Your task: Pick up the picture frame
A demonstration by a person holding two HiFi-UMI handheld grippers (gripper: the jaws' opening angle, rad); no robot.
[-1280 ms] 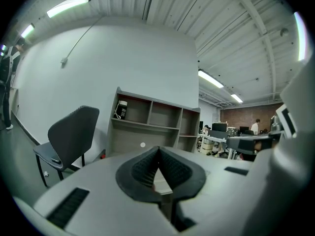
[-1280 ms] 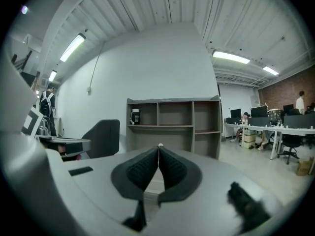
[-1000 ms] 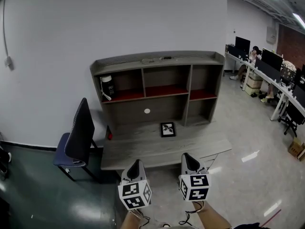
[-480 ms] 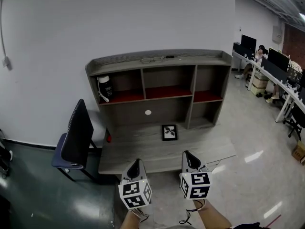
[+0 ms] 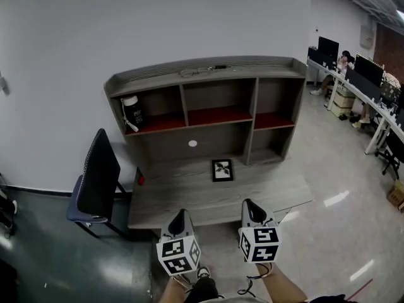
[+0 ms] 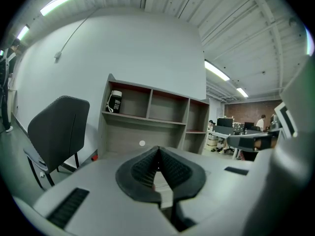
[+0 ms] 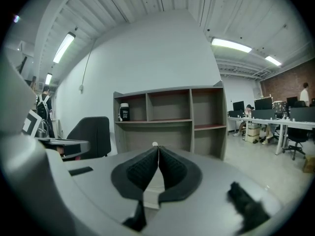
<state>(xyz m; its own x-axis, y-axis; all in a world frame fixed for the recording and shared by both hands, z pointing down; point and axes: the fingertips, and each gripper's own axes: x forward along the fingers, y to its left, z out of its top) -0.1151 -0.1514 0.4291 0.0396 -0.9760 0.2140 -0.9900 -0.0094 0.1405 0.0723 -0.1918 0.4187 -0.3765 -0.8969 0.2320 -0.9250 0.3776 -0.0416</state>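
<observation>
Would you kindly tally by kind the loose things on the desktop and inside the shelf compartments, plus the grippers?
picture frame: 1
canister: 1
small red object: 1
grippers: 2 (left gripper, right gripper)
Total: 5

Likely office: desks [image 5: 377, 120], monitors [image 5: 329, 47]

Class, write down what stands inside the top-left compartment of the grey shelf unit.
A dark container with a white lid stands on the red floor, near the left wall of the shelf unit. Whatever lies directly behind it is covered.
</observation>
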